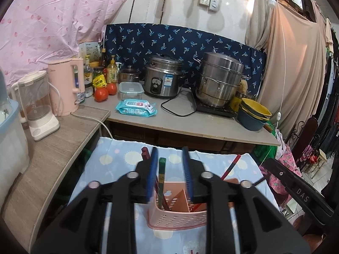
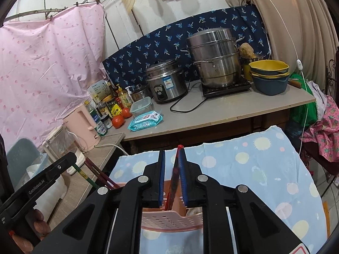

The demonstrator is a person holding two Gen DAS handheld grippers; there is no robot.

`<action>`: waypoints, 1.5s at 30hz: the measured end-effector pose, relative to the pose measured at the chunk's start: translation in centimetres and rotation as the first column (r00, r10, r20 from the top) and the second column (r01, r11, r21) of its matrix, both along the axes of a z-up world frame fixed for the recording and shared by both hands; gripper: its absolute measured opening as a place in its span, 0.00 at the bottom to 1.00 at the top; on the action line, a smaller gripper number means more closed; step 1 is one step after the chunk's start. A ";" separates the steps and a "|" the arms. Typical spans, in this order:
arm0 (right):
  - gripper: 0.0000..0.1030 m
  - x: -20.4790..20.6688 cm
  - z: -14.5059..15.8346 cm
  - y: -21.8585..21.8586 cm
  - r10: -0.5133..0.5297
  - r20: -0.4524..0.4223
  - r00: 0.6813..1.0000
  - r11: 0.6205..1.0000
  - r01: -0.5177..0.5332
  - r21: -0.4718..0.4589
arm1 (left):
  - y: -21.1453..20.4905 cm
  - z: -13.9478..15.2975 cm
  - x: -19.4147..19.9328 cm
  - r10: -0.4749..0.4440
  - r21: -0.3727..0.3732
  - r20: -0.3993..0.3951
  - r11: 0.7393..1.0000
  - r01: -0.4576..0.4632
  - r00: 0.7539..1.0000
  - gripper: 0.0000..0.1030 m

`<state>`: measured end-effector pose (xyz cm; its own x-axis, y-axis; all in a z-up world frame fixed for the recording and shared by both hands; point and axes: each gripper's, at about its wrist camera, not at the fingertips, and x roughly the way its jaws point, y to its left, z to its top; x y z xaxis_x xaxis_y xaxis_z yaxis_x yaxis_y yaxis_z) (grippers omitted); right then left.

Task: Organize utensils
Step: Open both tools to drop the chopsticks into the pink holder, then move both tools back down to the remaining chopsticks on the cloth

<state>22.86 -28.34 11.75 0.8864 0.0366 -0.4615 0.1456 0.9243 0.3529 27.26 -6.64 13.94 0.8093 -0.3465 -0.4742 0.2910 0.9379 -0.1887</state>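
Left wrist view shows a table covered with a light blue cloth (image 1: 118,158) printed with pale suns; its far edge runs just before the grey worktop (image 1: 190,124), and a wooden side counter (image 1: 63,139) closes the left side. Most of the bare cloth lies toward the right far corner, well visible in the right wrist view. A pink perforated utensil basket (image 1: 175,218) stands on the cloth near its front edge, directly under both grippers.

Spread apart, the left gripper (image 1: 170,174) has its blue pads on either side of a green-tipped chopstick (image 1: 162,175), which stands upright in the left compartment of the basket; the pads do not press on it. Some dark red chopsticks (image 1: 145,151) rise just left of the left pad, and one red chopstick (image 1: 231,166) leans out to the right.

The right gripper (image 2: 172,175) is only a little open. A red chopstick (image 2: 177,169) stands between its pads, leaning against the right pad, with its lower end inside the basket (image 2: 169,220). The left pad is apart from it.
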 end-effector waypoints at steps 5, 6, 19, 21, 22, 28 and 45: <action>0.19 -0.6 0.5 -0.2 -0.018 0.020 1.000 1.000 0.018 0.001 | 0.4 0.3 -0.3 0.010 -0.005 0.003 1.000 -0.010 1.000 0.31; 0.19 -0.8 0.6 -0.3 -0.020 0.024 1.000 1.000 0.020 0.000 | 0.5 0.4 -0.5 0.011 -0.006 0.005 1.000 -0.011 1.000 0.31; 0.20 -5.3 0.7 0.5 -0.003 0.021 1.000 1.000 0.003 -0.020 | 1.7 0.3 -4.2 0.004 0.003 0.002 1.000 -0.004 1.000 0.31; 0.20 -6.3 0.4 0.8 0.002 0.013 1.000 1.000 -0.002 -0.023 | 2.0 0.1 -5.1 0.002 0.004 -0.004 1.000 -0.002 1.000 0.31; 0.20 -6.7 0.3 1.0 0.005 0.011 1.000 1.000 -0.004 -0.023 | 2.2 -0.1 -5.5 0.003 0.004 -0.006 1.000 -0.003 1.000 0.31; 0.20 -9.9 -1.2 2.2 0.028 -0.023 0.999 0.999 -0.029 -0.020 | 3.3 -1.7 -8.6 -0.004 0.017 -0.037 1.000 0.004 0.999 0.31; 0.20 -19.1 -10.6 6.1 0.082 -0.262 0.962 0.993 -0.100 -0.055 | 4.3 -9.9 -15.7 -0.033 0.087 -0.209 0.995 0.052 0.977 0.31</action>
<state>3.78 -22.27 1.19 0.7309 0.0723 -0.6787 0.1380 0.9582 0.2507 11.54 -2.38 4.04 0.6757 -0.3257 -0.6613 0.2947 0.9417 -0.1627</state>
